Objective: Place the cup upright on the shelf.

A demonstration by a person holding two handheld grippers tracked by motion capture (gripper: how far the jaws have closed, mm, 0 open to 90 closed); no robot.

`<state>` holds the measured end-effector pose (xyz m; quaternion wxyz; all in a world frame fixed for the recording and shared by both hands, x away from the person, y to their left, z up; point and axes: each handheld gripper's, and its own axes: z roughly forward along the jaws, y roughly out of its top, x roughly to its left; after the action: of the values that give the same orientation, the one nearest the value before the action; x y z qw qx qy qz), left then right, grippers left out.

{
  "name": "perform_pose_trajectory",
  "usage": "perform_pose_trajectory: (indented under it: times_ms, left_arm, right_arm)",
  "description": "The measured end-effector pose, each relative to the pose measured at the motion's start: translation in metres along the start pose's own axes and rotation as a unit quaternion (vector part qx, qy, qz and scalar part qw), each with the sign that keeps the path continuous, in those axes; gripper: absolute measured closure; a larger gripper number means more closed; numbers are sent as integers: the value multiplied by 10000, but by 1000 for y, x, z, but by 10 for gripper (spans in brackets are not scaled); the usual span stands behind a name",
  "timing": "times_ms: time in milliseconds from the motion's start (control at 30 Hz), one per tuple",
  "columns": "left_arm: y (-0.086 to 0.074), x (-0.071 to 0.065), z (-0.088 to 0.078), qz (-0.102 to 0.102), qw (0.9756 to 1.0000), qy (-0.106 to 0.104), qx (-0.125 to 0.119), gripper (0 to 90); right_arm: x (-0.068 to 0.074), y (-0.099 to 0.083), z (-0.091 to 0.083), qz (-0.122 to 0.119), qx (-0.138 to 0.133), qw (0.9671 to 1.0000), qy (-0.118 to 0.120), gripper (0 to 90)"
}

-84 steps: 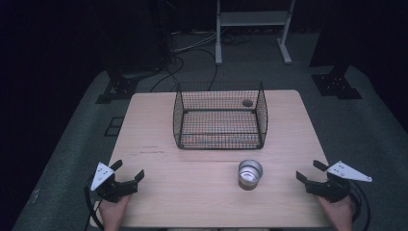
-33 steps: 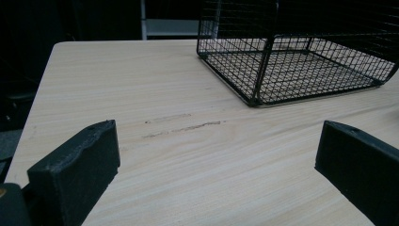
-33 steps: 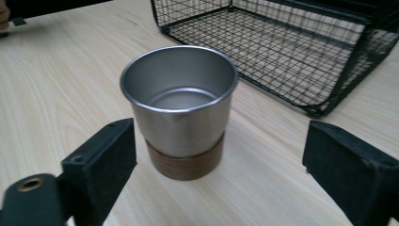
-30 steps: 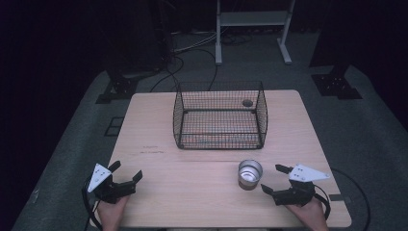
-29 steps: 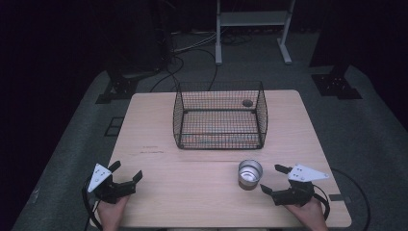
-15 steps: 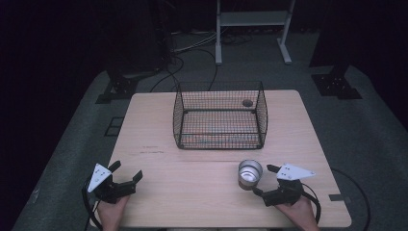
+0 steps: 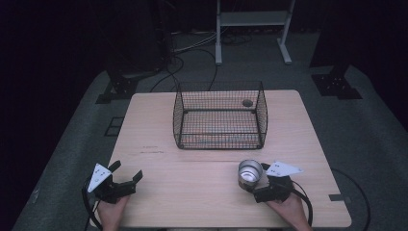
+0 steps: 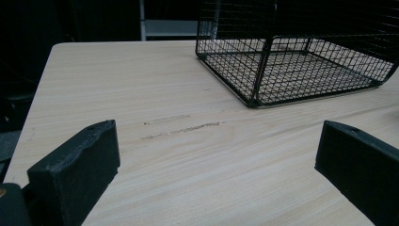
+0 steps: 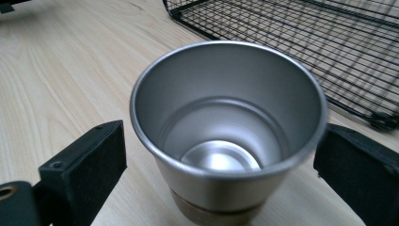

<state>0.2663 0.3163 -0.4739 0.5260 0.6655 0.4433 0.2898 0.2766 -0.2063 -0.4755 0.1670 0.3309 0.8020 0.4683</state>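
Observation:
A shiny metal cup (image 7: 250, 172) stands upright and empty on the wooden table (image 7: 192, 168), in front of the wire basket (image 7: 219, 115). My right gripper (image 7: 253, 181) reaches in from the right, and the cup (image 9: 226, 141) stands between its jaws. Those jaws have just been opening and stand wide, one on each side of the cup, with the pads (image 9: 89, 160) not pressing on it. My left gripper (image 7: 127, 171) rests near the table's front left corner, open, with bare tabletop between its fingers (image 8: 75, 165).
The black wire basket (image 8: 291, 70) sits at the table's middle back, open-topped, with a small dark round thing (image 7: 247, 102) at its far right corner. Faint scuff marks (image 8: 181, 126) lie on the wood left of the basket. A white stand's legs (image 7: 252, 29) rise behind the table.
My right gripper has slid left along the table's front edge up to the cup, and its jaws now flank the cup. The left gripper has stayed still.

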Motion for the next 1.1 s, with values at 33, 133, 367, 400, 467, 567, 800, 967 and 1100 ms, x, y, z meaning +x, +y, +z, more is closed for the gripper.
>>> perform_pose_trajectory:
  times_ms: [33,133,367,400,467,567,800,967,1100]
  left_arm:
    - [0,0,0,-6,10000,-2,-4,0]
    - [0,0,0,2,10000,-2,-6,0]
    - [0,1,0,1,10000,3,-7,0]
    - [0,1,0,1,10000,3,-7,0]
    - [0,1,-1,-2,10000,4,2,0]
    - [0,1,-1,-18,10000,9,-14,0]
    - [0,1,-1,-15,10000,20,1,0]
    - [0,1,-1,-5,10000,16,0,0]
    - [-1,0,0,12,10000,23,18,0]
  right_arm:
    - [1,1,2,5,9,10000,-11,21]
    - [2,3,9,-1,51,10000,-24,22]
    - [3,7,15,29,67,10000,-26,118]
    - [3,7,15,29,67,10000,-26,118]
    - [1,8,13,37,60,10000,6,154]
    - [-1,9,10,24,48,10000,-24,170]
    - [-9,22,-3,85,-53,9999,10,173]
    - [-18,38,-12,83,-29,10000,21,173]
    - [-23,49,-17,17,-19,10000,14,173]
